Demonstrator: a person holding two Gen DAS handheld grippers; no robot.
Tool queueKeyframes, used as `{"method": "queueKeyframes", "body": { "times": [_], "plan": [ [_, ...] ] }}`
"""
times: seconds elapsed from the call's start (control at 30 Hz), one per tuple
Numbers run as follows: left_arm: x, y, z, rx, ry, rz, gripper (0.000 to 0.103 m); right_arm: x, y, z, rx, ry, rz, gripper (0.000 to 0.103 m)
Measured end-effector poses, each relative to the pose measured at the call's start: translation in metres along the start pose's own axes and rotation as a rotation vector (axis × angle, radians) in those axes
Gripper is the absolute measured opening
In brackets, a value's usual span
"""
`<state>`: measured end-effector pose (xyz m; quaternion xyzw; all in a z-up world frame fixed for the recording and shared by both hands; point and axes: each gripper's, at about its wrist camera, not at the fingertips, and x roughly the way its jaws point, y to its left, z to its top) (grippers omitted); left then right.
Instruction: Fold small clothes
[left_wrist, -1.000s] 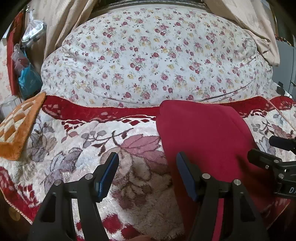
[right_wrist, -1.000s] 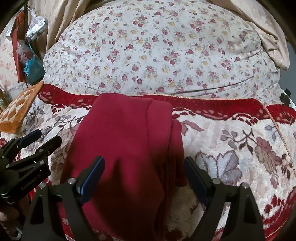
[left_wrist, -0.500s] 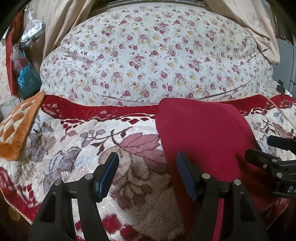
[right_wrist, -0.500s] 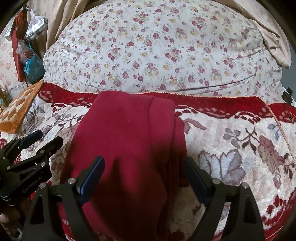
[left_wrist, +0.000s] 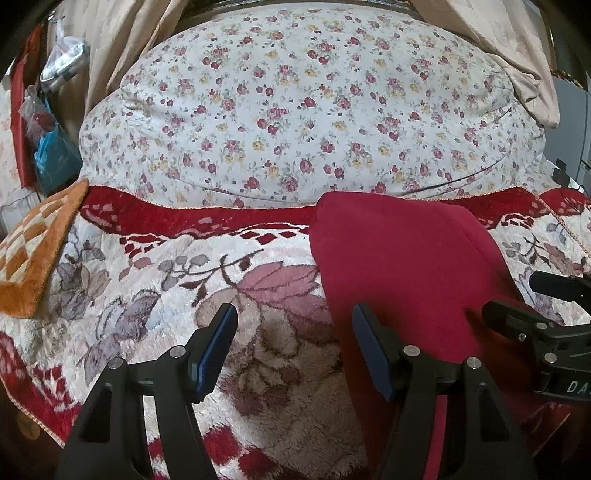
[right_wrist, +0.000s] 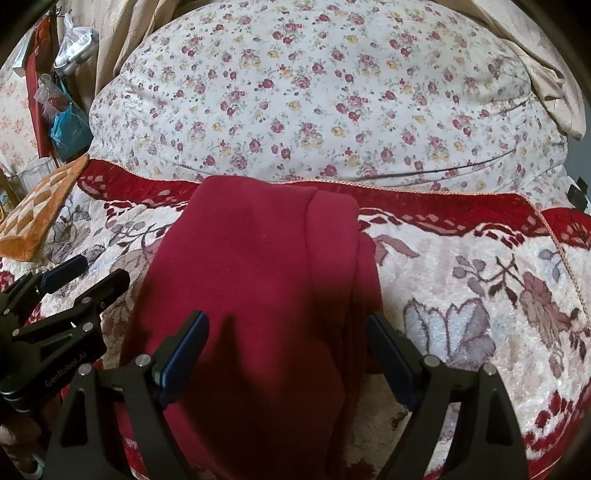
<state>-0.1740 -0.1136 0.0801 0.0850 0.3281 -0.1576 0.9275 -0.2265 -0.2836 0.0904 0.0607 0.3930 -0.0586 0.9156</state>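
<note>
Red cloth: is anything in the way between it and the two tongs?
Nothing visible is. The right tongs are open right above the red cloth, and the left tongs are open over its left edge and the plush floral blanket. Only air lies between.

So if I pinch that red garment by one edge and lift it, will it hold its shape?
Probably not. The red garment lies in soft folded layers with rounded edges, so it would likely droop and unfold. It looks light, thin knit. On the plush floral blanket it would probably drag and bunch rather than slide.
</note>
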Motion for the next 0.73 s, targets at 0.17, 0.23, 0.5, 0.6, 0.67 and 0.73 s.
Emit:
{"method": "queueKeyframes", "body": {
  "times": [0.17, 0.23, 0.5, 0.6, 0.67, 0.73],
  "plan": [
    [0.0, 0.0, 0.0, 0.0, 0.001, -0.002, 0.044, 0.001, 0.0, 0.0, 0.001, 0.002, 0.002, 0.09],
    [0.0, 0.0, -0.001, -0.003, 0.002, -0.002, 0.044, 0.002, 0.0, -0.001, 0.001, 0.003, 0.002, 0.09],
    [0.0, 0.0, -0.001, -0.001, 0.004, -0.004, 0.044, 0.004, 0.001, -0.002, 0.004, 0.008, 0.003, 0.09],
    [0.001, 0.003, -0.001, -0.013, 0.009, -0.03, 0.044, 0.005, 0.002, -0.003, 0.003, 0.012, 0.006, 0.09],
    [0.002, 0.009, 0.0, -0.039, 0.02, -0.048, 0.044, 0.006, 0.002, -0.002, 0.005, 0.011, 0.006, 0.09],
    [0.003, 0.018, 0.003, -0.063, 0.022, -0.041, 0.044, 0.005, -0.001, -0.001, 0.014, 0.005, 0.013, 0.09]
  ]
}}
